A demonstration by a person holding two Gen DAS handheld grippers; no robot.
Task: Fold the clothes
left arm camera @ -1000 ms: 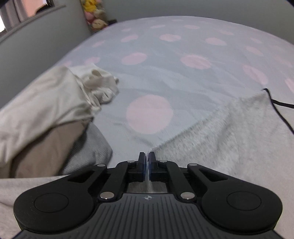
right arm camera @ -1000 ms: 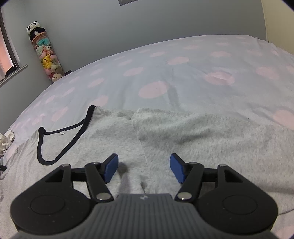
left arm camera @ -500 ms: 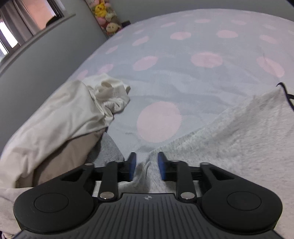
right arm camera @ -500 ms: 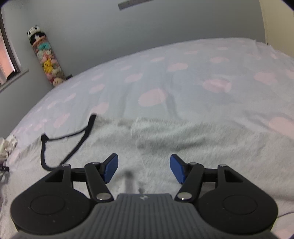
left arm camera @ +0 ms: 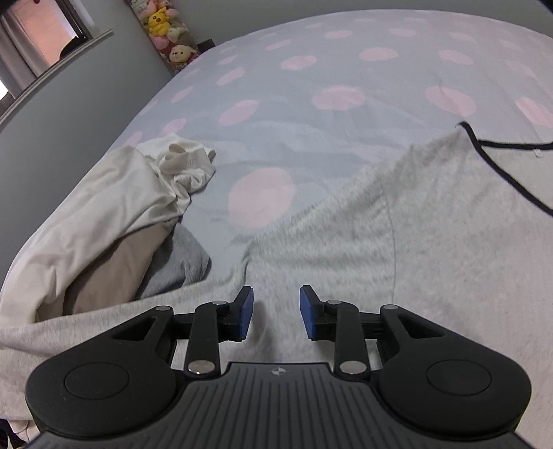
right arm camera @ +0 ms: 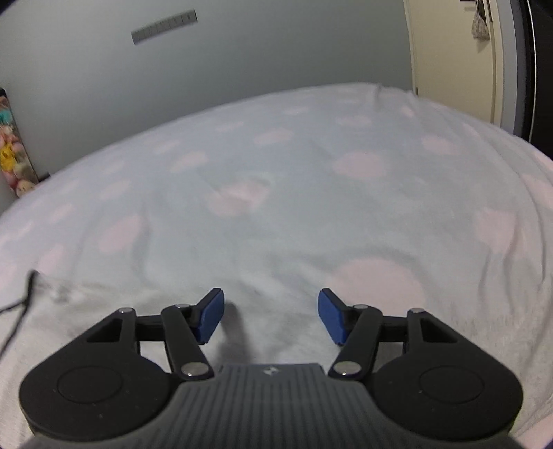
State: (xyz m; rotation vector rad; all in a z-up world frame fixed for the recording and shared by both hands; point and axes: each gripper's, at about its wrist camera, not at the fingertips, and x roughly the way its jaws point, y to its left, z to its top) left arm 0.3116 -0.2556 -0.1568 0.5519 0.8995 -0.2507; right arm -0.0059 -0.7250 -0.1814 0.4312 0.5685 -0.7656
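The left hand-held gripper (left arm camera: 274, 312) stands with its blue pads (left arm camera: 244, 312) moderately apart and nothing pinched between them; its jaws have just been opening, and only the flat surface of the grey fleece garment (left arm camera: 397, 248) shows in the gap. The right hand-held gripper (right arm camera: 271, 316) is wider, its jaws having just been closing a little, and it too grips nothing, hovering near the far edge of the same garment (right arm camera: 86, 311). The garment lies spread on the bed (left arm camera: 345, 69), just under both tools. It looks soft and fuzzy, a pale heather grey with a thin seam running down it and a narrow dark trim (left arm camera: 497, 165) bordering what seems to be a neckline. One fold line appears to be laid in, so the work on this piece seems only begun; further folds are probably still needed. Left of the garment sits a loose heap that looks unfolded: a smooth cream cloth (left arm camera: 103, 207) rumpled on top, a tan piece (left arm camera: 114, 266) beneath it, and a darker grey knit (left arm camera: 179, 262) at the bottom, touching the fleece. The bed cover is a light bluish sheet with large pink dots, slightly wrinkled. Plush toys (left arm camera: 166, 24) stand against the far wall.
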